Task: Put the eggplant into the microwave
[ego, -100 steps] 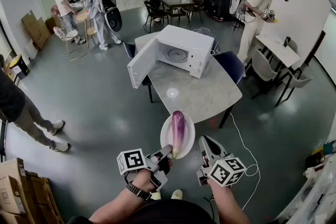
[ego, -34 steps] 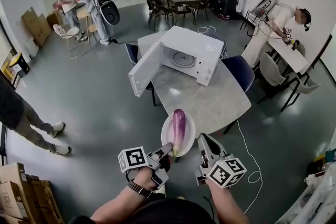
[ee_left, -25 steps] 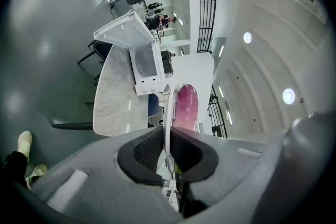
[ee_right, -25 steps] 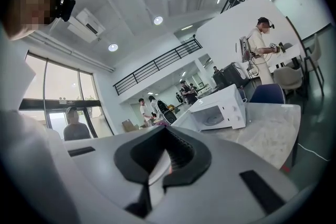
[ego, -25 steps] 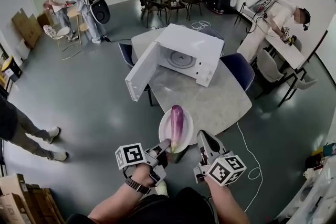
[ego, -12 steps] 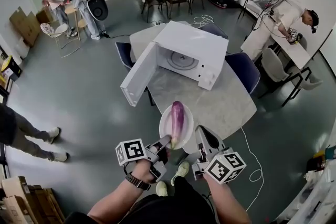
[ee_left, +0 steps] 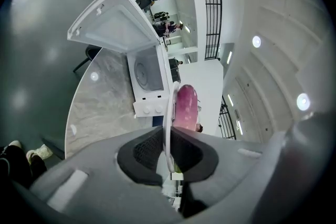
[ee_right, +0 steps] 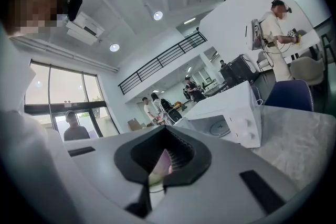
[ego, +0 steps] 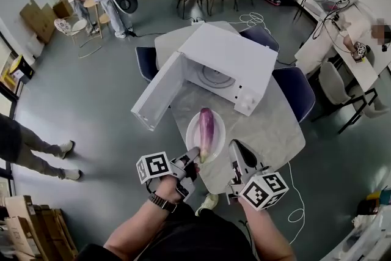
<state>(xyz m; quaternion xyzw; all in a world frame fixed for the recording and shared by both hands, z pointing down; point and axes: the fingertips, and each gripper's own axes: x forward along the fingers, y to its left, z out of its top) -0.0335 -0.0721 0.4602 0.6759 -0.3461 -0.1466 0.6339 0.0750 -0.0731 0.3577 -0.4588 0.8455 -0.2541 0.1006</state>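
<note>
Carrying step, by the look of it. The eggplant (ego: 206,126) lies lengthwise on a white plate (ego: 190,131), and the left tongs (ego: 194,156) pinch that plate's near rim. In the left gripper view the rim (ee_left: 169,107) runs edge-on right between the pads, with the eggplant (ee_left: 185,105) poking up beyond. The right tongs (ego: 235,147) sit just beside the plate on its right, pressed together and gripping nothing as far as I can judge. Only a pale sliver shows in the slit in the right gripper view (ee_right: 166,150).

The plate is over the near part of the marble tabletop (ego: 269,131). Whether it touches the tabletop I can't tell. The microwave (ego: 238,52) is straight ahead, door (ego: 156,95) swung wide to the left and turntable (ego: 214,76) bare.

So I'd say nothing is inside yet. Next move calls for pushing the plate forward and level into the cavity, clear of the door, since one rim pinch could let the eggplant roll.
</note>
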